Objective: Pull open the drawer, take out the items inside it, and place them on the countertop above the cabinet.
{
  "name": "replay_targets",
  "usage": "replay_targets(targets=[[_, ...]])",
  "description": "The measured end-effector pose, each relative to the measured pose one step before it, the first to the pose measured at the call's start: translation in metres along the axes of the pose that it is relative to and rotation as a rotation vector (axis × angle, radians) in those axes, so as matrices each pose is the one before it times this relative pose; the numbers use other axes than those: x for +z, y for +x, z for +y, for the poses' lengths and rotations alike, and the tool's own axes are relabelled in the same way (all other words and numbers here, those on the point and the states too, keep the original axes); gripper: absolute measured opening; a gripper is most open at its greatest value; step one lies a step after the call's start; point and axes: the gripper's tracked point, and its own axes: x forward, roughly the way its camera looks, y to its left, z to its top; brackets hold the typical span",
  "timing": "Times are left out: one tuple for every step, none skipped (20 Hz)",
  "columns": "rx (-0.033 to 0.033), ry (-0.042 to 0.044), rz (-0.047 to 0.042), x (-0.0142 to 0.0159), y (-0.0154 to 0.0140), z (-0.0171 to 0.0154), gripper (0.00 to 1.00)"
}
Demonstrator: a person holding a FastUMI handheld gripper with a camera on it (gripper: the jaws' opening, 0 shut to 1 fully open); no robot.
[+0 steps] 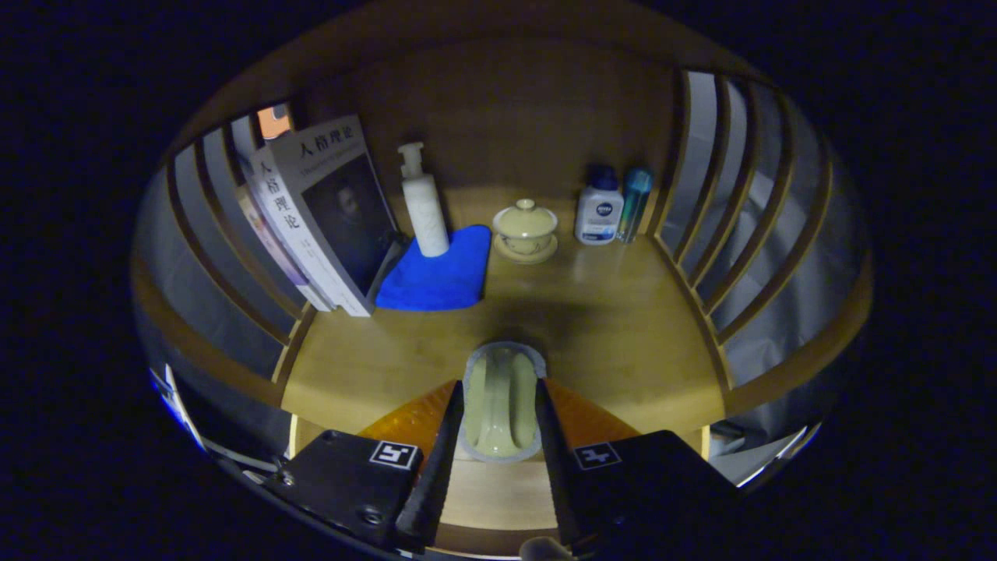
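leaning paperback books (327, 210) stand at the left of the wooden countertop (623, 327), then a white pump bottle (423, 204) on a folded blue cloth (440, 276), a cream lidded tea cup on its saucer (526, 230), two small bottles (611, 206). the gripper (498, 413) is clamped on a pale green ceramic piece (498, 405) over the countertop's bare front. placing step, i judge; next, lower and release.

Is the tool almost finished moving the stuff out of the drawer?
Partway, it seems. The tool is shut on a pale ceramic cup, held above the wooden countertop, so it looks already taken out. Left: setting it down on the bare wood short of the blue cloth and lidded teacup. I can't tell if more items wait.
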Motion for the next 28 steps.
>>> replay_targets(targets=[[0.00788,0.00676,-0.02704,-0.00136,-0.00788,0.00071,0.59],[0.00490,0.00222,-0.02648,-0.00111,-0.00706,0.00081,0.59],[-0.00308,-0.00767,-0.02459,-0.00190,-0.00701,-0.00045,0.59],[-0.00003,-0.00725,-0.03103,-0.00163,-0.00711,-0.00087,0.59],[-0.00068,-0.01047,-0.02954,-0.00169,-0.00793,0.00121,0.59],[0.00271,0.00022,-0.03432,-0.00186,-0.01124,0.00159,0.59],[0.01196,0.00257,-0.04680,-0.00031,-0.01040,0.00374,0.59],[0.00036,-0.01370,-0.04924,0.00074,-0.01162,0.00115,0.59],[-0.00493,-0.02074,-0.05154,0.00024,-0.01241,-0.00146,0.59],[0.00166,-0.01326,-0.04827,-0.00006,-0.01159,0.00083,0.58],[0.01063,-0.01422,-0.03984,-0.00450,-0.01272,0.00286,0.59],[0.01135,-0.00245,-0.03065,-0.00447,-0.01073,0.00329,0.73],[0.00170,0.00094,-0.04256,-0.00832,-0.01054,0.00222,0.88],[-0.00397,0.00137,-0.02865,0.00196,-0.01599,-0.00233,1.00],[-0.00009,0.00055,-0.04354,-0.00219,-0.01422,-0.00039,1.00],[-0.00538,-0.00183,-0.03233,-0.00312,-0.01114,-0.00239,1.00],[-0.00467,0.00464,-0.04086,-0.00309,-0.01626,-0.00102,1.00],[-0.00099,-0.00110,-0.02693,-0.00452,-0.01093,0.00031,1.00],[-0.00795,-0.00359,-0.01613,-0.00894,-0.01274,-0.00048,1.00],[-0.01023,0.00272,-0.01345,-0.01059,-0.01253,-0.00109,1.00],[0.00008,0.00053,-0.00853,-0.00901,-0.00819,0.00068,1.00],[-0.00247,-0.00409,-0.00227,-0.01425,-0.00972,0.00069,1.00],[-0.00520,-0.00637,-0.00696,-0.01422,-0.00683,-0.00247,1.00],[-0.00264,-0.01151,-0.01187,-0.01154,-0.00637,-0.00222,1.00],[-0.01263,-0.00085,-0.01068,-0.01004,-0.00643,-0.00299,1.00],[-0.01107,0.00617,-0.00620,-0.01053,-0.00576,-0.00229,1.00],[-0.01004,0.01140,0.00858,-0.01571,-0.00427,-0.00211,1.00],[0.00197,0.01064,0.00831,-0.01384,-0.00306,0.00026,1.00]])
